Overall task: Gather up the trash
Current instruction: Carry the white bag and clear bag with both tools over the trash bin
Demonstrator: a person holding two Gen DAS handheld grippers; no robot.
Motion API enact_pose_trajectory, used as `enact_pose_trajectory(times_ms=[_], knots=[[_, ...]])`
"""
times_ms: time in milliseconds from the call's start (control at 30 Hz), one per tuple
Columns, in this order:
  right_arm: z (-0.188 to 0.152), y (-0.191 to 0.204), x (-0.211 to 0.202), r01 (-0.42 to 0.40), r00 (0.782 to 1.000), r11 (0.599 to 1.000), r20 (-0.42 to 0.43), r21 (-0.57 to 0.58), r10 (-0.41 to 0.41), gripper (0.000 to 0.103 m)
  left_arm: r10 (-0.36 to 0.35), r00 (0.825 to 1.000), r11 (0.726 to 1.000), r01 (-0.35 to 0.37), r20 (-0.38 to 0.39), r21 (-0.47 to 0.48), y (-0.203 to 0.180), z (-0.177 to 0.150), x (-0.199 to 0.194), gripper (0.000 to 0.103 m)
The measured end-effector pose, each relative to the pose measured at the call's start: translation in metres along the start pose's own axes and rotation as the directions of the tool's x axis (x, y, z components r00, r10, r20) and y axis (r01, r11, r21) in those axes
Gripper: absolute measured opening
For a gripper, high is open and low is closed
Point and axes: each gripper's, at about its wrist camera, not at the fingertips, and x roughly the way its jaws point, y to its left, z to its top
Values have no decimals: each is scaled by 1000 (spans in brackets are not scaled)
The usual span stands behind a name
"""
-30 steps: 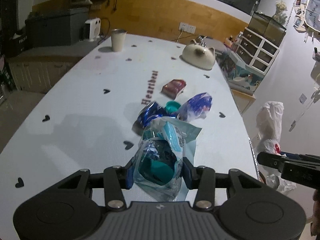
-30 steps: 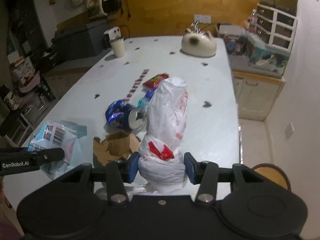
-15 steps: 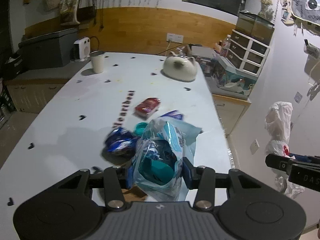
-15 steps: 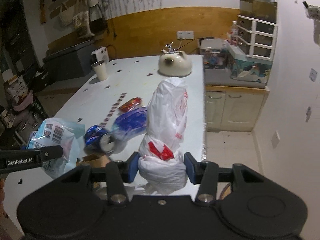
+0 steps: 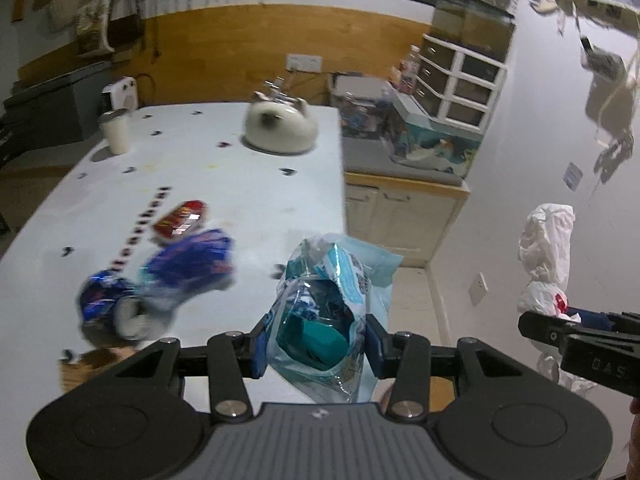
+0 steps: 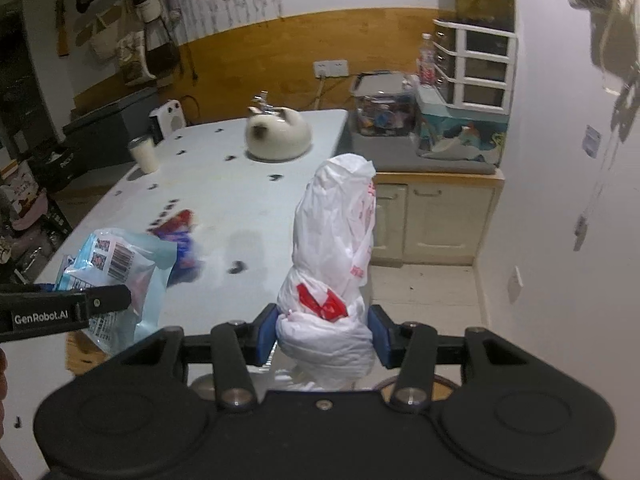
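My left gripper (image 5: pixel 317 344) is shut on a clear-and-teal plastic wrapper (image 5: pixel 324 312) and holds it above the white table's (image 5: pixel 240 184) right front corner. The wrapper also shows in the right wrist view (image 6: pixel 116 272). My right gripper (image 6: pixel 323 330) is shut on a white plastic trash bag (image 6: pixel 336 248) with red print, held upright past the table's right edge. The bag also shows at the right in the left wrist view (image 5: pixel 546 256). On the table lie a blue wrapper (image 5: pixel 192 268), a crushed blue can (image 5: pixel 108 308), a red packet (image 5: pixel 180 218) and a cardboard scrap (image 5: pixel 80 368).
A cream cat-shaped kettle (image 5: pixel 280 128) and a white cup (image 5: pixel 115 132) stand at the table's far end. A low cabinet (image 6: pixel 432 216) with boxes and white drawers (image 6: pixel 476 68) lines the right wall. Bare floor (image 6: pixel 424 288) lies between table and wall.
Both grippers have drawn back and swung right with their loads. The trash on the table now appears further left, and the floor by the wall has come into view.
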Motion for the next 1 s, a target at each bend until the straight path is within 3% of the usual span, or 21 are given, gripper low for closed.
enact_pose_trajectory(times_ms=[300, 533, 767, 1000], knots=[[-9, -95, 33, 69, 996, 995, -67, 74, -64, 49, -78, 990, 993, 87, -114, 80, -86, -5, 67, 47], [-47, -150, 67, 150, 977, 974, -174, 168, -120, 49, -133, 963, 976, 169, -234, 140, -137, -23, 127, 47], [-96, -183, 112, 211, 945, 947, -299, 244, -133, 49, -167, 913, 970, 221, -372, 107, -160, -48, 198, 47], [-150, -198, 184, 206, 907, 925, -417, 318, -59, 49, -140, 845, 982, 184, -516, 35, -159, -84, 279, 47]])
